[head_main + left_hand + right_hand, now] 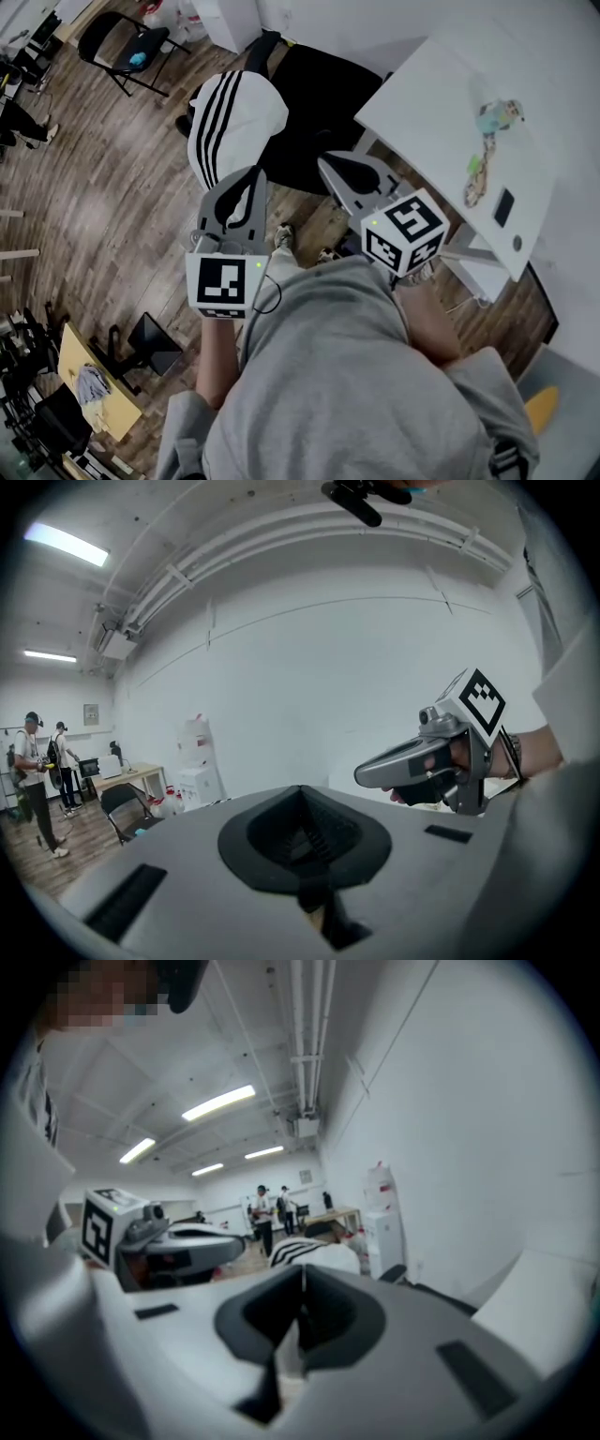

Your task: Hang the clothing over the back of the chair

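Tools, two: left tool [251,180] and right tool [330,167], both pressed together and pinching nothing, at mid-frame. Just above them, one striped white jacket [239,117] lies draped over the one black chair [323,98]. It looks soft and light, best gripped at the shoulders. One folding chair [122,42] stands at upper left.

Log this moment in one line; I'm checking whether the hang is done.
jacket draped over chair back | left gripper jaws shut, empty | right gripper jaws shut, empty
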{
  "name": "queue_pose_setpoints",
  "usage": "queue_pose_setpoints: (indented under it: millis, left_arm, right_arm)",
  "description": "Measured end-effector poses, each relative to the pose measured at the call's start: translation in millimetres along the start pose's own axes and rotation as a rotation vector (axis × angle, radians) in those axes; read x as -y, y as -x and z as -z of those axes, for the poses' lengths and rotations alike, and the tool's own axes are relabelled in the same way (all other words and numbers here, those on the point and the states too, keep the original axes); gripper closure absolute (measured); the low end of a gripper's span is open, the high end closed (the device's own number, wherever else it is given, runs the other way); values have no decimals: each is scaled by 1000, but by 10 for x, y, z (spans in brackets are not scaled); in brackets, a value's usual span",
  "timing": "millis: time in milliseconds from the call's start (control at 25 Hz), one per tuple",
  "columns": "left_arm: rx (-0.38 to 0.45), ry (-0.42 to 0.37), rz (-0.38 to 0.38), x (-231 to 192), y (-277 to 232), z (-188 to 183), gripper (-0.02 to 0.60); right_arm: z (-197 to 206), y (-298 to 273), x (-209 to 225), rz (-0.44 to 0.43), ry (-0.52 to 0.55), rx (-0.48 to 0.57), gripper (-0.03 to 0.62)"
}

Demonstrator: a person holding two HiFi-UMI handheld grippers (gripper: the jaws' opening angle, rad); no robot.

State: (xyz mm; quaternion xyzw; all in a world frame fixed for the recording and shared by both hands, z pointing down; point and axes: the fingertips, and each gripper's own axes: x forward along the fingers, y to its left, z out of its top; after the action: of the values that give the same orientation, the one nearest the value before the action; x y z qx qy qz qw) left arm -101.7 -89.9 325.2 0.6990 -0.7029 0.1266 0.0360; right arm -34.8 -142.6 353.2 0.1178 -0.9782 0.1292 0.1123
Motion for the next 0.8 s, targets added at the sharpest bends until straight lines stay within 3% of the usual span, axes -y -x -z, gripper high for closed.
queue_pose_setpoints:
  millis: [240, 800]
  left_arm:
    - [89, 111, 24, 283, 216, -114, 551]
    - [138, 52, 36, 709, 388, -111, 551]
  right_arm:
    - [112, 328, -43, -3, 3, 15, 559]
    - [218, 914, -48, -8, 10, 79, 560]
